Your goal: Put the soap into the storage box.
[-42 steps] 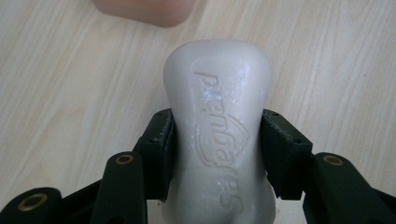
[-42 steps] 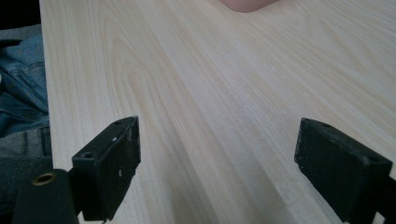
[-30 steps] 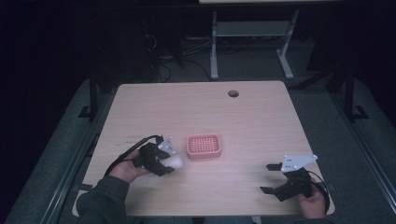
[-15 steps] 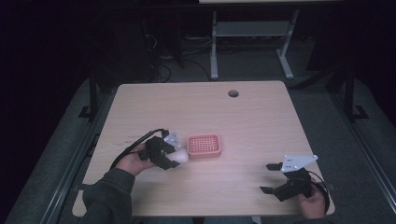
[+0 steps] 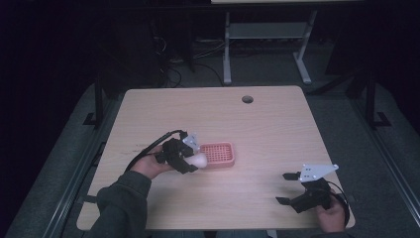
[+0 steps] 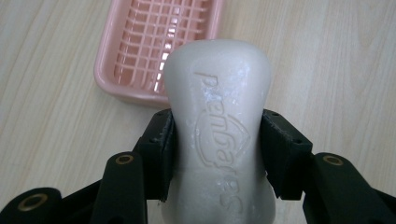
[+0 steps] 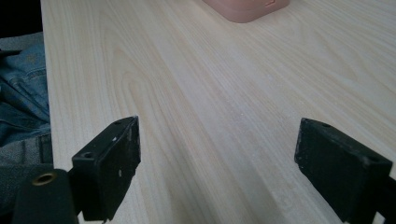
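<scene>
The left tool [image 6: 217, 154] is clamped on a white bar of soap [image 6: 218, 135]: its two black jaws press against the bar's narrow waist from either side, and the bar stands out well beyond the pads, its embossed lettering facing the camera in the left gripper view. In the high view the left tool [image 5: 190, 161] sits near the left-middle of the worktop [image 5: 277, 129], held in the person's left hand [image 5: 148, 166], with the soap [image 5: 198, 160] at its tip just beside the near left corner of the pink soap dish [image 5: 218, 152]. From the left gripper view the free end of the bar overlaps the near rim of that dish [image 6: 140, 56], whose slatted floor shows behind it; whether the bar touches the rim cannot be told. The right tool [image 5: 289, 188] rests near the front right corner of the worktop, held in the person's right hand [image 5: 331, 215], well apart from the dish. In the right gripper view its jaws stand wide apart with nothing but bare wood grain between them [image 7: 219, 154], and a corner of the pink dish [image 7: 245, 9] shows far ahead at the top edge.
</scene>
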The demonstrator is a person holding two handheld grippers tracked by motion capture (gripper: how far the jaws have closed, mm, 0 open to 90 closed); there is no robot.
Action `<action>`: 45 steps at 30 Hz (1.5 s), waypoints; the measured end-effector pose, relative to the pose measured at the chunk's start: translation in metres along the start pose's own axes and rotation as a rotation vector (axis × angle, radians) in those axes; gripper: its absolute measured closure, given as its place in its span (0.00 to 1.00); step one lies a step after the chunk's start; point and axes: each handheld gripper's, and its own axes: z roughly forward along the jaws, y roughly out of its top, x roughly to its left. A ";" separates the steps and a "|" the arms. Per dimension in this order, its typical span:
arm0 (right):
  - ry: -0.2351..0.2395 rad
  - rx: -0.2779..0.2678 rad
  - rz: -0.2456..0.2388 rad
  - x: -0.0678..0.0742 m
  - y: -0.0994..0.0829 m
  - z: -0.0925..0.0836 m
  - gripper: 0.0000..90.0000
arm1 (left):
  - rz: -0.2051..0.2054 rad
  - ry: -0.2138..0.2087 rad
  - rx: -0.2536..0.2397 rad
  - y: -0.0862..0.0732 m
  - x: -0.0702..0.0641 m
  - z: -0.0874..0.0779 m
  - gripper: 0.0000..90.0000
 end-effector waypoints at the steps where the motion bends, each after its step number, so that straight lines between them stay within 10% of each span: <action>1: -0.001 -0.001 0.000 0.000 0.000 0.000 0.16 | 0.008 0.003 -0.001 0.002 0.001 0.000 0.55; 45: 0.006 -0.005 -0.008 0.000 0.000 -0.001 0.16 | 0.050 -0.034 0.033 0.067 0.029 0.034 0.55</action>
